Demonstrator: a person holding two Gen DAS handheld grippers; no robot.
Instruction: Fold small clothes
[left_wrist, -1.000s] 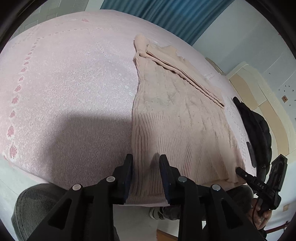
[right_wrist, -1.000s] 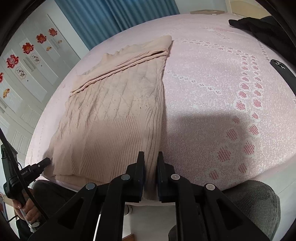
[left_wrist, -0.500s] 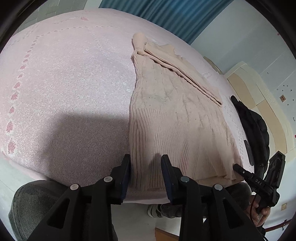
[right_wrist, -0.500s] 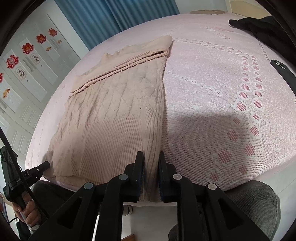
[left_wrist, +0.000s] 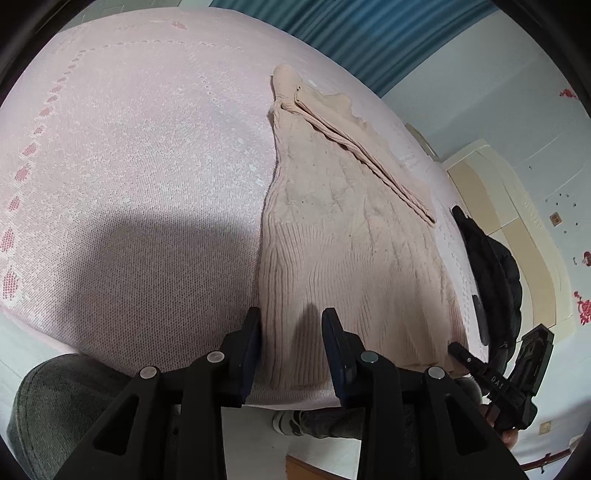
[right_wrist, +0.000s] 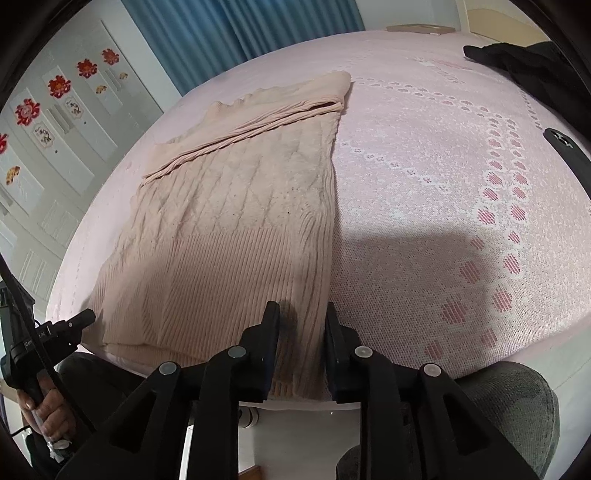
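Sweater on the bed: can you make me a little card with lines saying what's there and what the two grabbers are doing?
garment: pink knitted sweater, folded lengthwise, lying flat
surface: pink bedspread
sleeve: laid slanting across the upper part
left gripper: open, fingers astride one near corner of the hem
right gripper: opening, other hem corner between its fingers
also on bed: black garment at the far side

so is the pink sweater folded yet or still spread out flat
Partly folded. The sweater lies in a narrow lengthwise strip on the bed, one sleeve laid across its top. No crosswise fold yet.
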